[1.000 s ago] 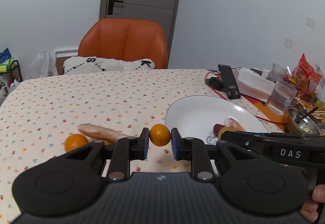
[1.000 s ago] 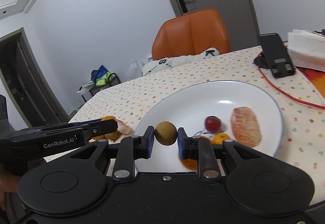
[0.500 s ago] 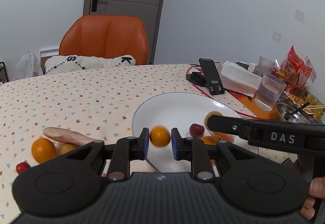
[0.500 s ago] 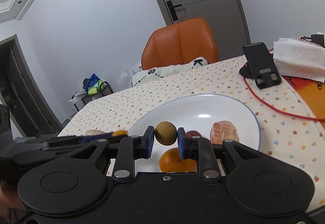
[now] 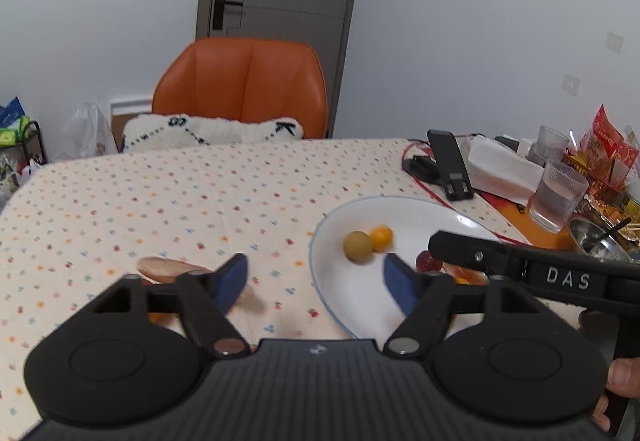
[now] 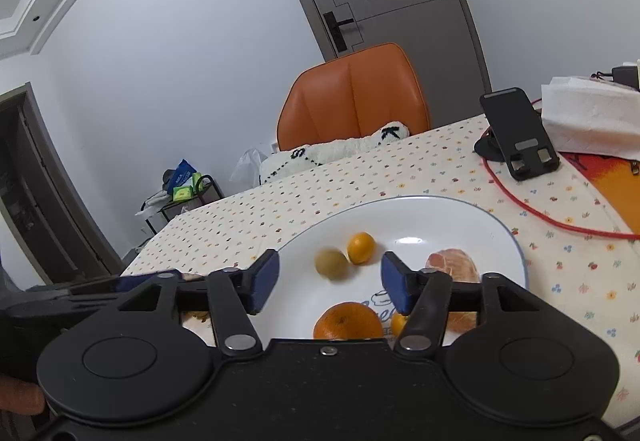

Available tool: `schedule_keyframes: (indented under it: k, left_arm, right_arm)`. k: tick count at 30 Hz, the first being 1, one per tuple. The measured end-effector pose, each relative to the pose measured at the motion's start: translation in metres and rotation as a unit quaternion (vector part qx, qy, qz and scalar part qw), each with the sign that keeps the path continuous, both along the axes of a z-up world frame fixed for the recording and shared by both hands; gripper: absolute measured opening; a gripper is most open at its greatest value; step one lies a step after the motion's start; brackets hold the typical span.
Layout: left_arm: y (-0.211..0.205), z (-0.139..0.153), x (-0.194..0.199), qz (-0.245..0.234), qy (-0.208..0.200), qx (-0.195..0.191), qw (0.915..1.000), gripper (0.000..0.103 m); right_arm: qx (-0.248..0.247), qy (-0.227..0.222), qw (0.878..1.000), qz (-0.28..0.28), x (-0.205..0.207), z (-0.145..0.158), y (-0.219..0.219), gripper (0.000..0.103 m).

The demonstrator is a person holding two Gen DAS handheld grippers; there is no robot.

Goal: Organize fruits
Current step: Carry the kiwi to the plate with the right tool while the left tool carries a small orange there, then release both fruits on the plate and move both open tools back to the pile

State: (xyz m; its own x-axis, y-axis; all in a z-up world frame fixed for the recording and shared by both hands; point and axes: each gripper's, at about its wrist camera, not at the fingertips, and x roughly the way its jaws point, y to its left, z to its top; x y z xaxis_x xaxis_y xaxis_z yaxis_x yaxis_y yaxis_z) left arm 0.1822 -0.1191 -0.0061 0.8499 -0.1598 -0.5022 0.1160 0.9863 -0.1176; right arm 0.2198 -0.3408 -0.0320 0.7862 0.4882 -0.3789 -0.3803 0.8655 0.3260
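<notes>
Holding both my grippers over the table, I have nothing in either one. My left gripper has its blue fingers spread wide, and the space between them is empty. My right gripper is spread wide too, with nothing pinched.

The white plate fills the middle of the right view and sits at the middle right of the left view. On it lie a brownish green round fruit and a small orange fruit, touching each other, near the far side of the plate. Closer to me in the right view is a big orange, low in the frame just above my gripper body. A peeled orange lies to its right, partly behind my right finger. In the left view a little red fruit shows beside my other gripper's black arm.

Off the plate, on the dotted tablecloth, a long pale brown thing lies at the lower left of the left view, partly behind my left finger. I cannot tell what it is.

A black phone stand is at the right of the right view, and an orange chair stands behind the table
</notes>
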Motion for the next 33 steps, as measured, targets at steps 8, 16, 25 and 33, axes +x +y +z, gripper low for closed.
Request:
schedule_keyframes:
  k: [8, 16, 25, 33]
  left_arm:
    - [0.014, -0.001, -0.003, 0.020, 0.021, 0.011, 0.9995, 0.087]
    - [0.031, 0.000, -0.013, 0.040, 0.019, 0.021, 0.9988, 0.088]
    - [0.054, 0.006, -0.023, 0.058, 0.004, 0.015, 0.9982, 0.098]
    - [0.070, 0.009, -0.031, 0.075, -0.004, 0.022, 0.9969, 0.101]
  right_arm:
    - [-0.005, -0.012, 1.000, -0.002, -0.005, 0.002, 0.005, 0.088]
    - [-0.012, -0.015, 1.000, 0.008, -0.007, 0.005, 0.016, 0.100]
    - [-0.020, -0.016, 1.000, 0.013, -0.006, 0.007, 0.030, 0.103]
    - [-0.024, -0.021, 0.999, 0.028, -0.008, 0.010, 0.044, 0.103]
